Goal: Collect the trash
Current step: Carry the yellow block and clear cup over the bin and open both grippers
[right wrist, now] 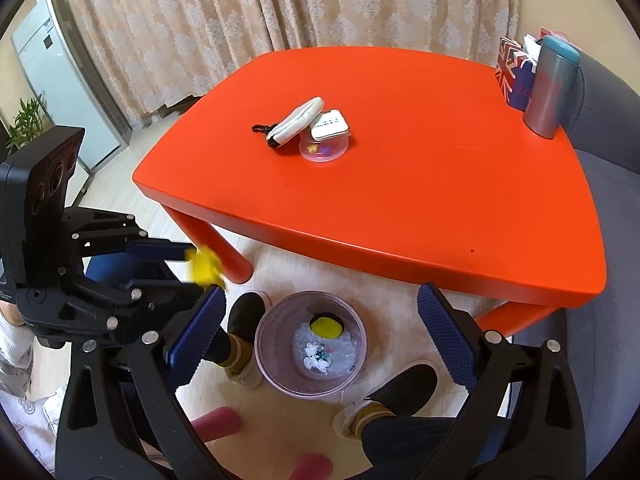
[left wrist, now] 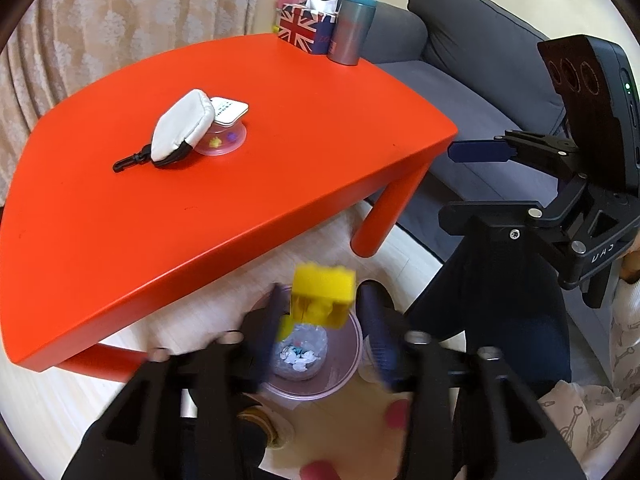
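The left gripper (left wrist: 320,312) is clamped on a yellow block (left wrist: 322,300) directly above the bin (right wrist: 311,350), which already holds scraps. The right gripper (right wrist: 320,336) stands apart, empty. On the surface (right wrist: 400,200), toward 12 o'clock, a pouch (right wrist: 298,120) and small dish (right wrist: 324,148) remain

Motion blur smears the yellow block (left wrist: 323,295) between the left tongs (left wrist: 324,320).

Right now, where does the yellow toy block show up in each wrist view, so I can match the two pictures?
Left wrist view: the yellow block sits low in the centre, between the left gripper fingers, above the trash bin.
Right wrist view: the same block is at mid-left, blurred, at the tip of the left gripper, beside the table leg.
Shared landmark: the orange table, with the bin on the floor by it.
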`<state>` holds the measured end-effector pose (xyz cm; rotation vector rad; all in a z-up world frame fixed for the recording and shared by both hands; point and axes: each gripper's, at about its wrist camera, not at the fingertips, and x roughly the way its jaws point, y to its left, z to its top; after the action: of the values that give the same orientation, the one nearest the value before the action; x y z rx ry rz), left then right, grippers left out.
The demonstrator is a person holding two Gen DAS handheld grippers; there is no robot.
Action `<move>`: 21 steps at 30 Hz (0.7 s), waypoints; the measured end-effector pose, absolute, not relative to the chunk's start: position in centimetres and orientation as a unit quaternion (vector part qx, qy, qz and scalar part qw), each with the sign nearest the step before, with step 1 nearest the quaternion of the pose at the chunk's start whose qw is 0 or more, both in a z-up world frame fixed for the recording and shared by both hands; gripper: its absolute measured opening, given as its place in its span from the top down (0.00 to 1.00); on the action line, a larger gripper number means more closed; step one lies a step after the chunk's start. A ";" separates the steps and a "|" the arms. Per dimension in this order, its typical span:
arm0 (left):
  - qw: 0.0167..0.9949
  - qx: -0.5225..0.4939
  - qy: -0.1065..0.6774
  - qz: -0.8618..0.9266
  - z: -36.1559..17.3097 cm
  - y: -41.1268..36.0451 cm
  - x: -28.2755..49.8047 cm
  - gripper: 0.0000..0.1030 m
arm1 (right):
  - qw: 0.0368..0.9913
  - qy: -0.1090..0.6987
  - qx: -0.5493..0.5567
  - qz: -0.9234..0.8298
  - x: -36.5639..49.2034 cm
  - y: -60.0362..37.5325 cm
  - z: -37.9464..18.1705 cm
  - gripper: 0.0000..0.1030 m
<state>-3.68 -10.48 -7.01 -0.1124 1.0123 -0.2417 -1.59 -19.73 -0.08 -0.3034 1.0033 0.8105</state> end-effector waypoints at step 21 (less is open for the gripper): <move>0.876 -0.071 0.471 -0.076 -6.8 -8.9 -3.6 0.07 | 0.789 0.467 -0.140 0.374 -1.6 -19.8 -0.2 0.06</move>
<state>-3.60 -8.88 -6.77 -0.1481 0.9830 -0.1578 -1.57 -19.81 -0.15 -0.3017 1.0048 0.8053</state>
